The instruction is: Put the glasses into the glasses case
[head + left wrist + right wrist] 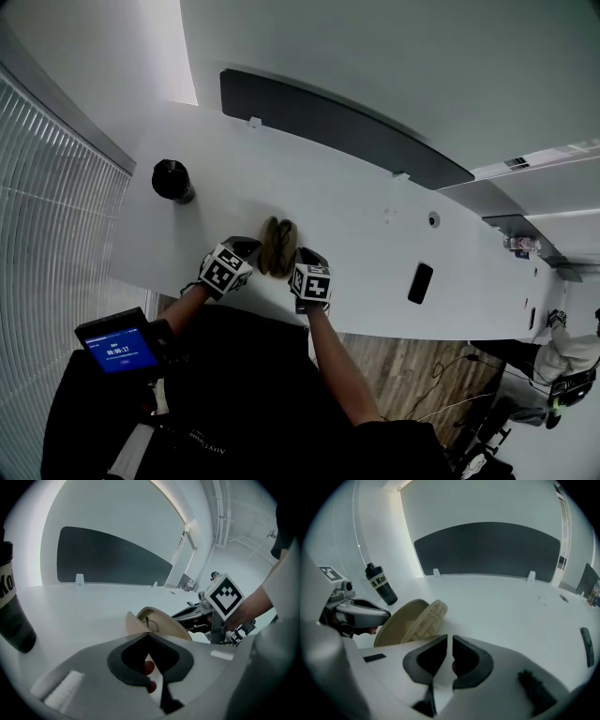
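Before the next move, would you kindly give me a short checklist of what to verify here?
1. Glasses case open: ok. Its two shells are spread apart on the table.
2. Glasses inside the case: cannot tell. Only a thin dark wire shows in it.
3. Left hand-held gripper holding the case: cannot tell. Its jaws are together at the case's rim.
4. Right hand-held gripper free: ok. Its jaws are nearly together with nothing between them.
5. Bottle and phone clear of the case: ok. Both stand apart from it.
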